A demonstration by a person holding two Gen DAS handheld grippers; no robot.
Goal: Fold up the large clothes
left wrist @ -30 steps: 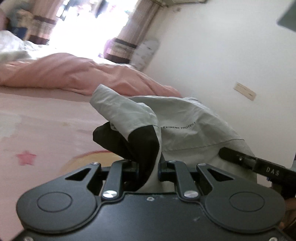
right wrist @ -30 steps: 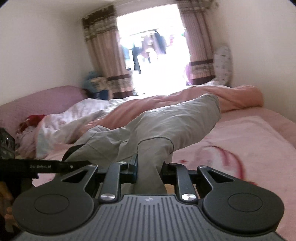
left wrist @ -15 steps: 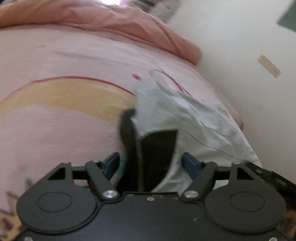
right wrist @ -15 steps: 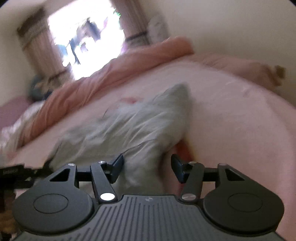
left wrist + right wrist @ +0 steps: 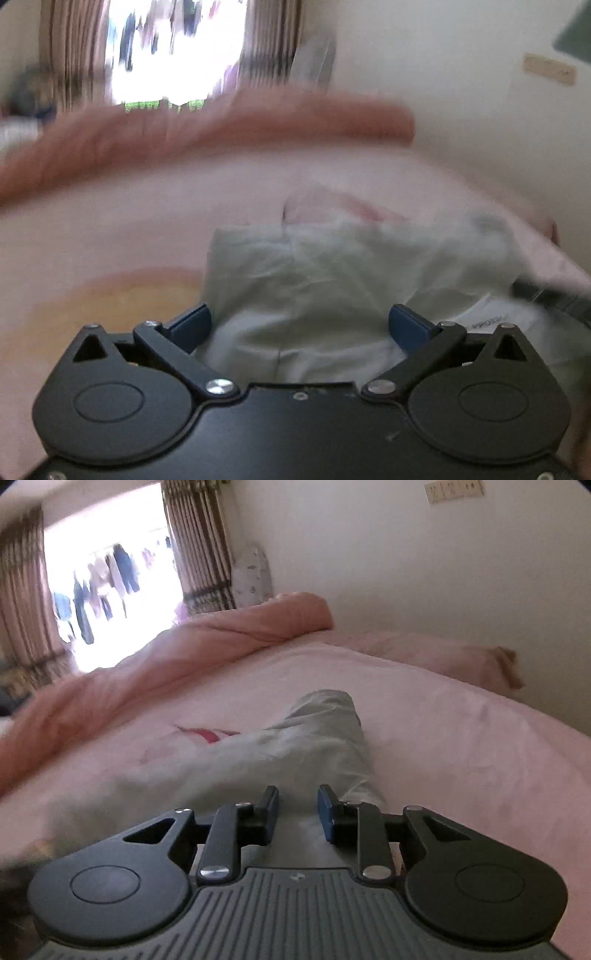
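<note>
A light grey jacket (image 5: 332, 273) lies on the pink bed sheet (image 5: 110, 229), seen blurred in the left wrist view. My left gripper (image 5: 299, 325) is wide open just over its near edge, holding nothing. In the right wrist view the same grey jacket (image 5: 314, 738) lies spread on the sheet, a sleeve reaching away. My right gripper (image 5: 297, 812) is open with a narrow gap over the near edge of the cloth, and the cloth lies loose below it.
A rolled pink quilt (image 5: 221, 638) lies across the far side of the bed sheet (image 5: 461, 738). A white wall (image 5: 406, 572) runs along the right. A bright window with striped curtains (image 5: 199, 546) is at the back.
Both grippers held the jacket up a second ago. They lowered it onto the bed and opened, letting go. The left gripper has opened wider and tilted up.
</note>
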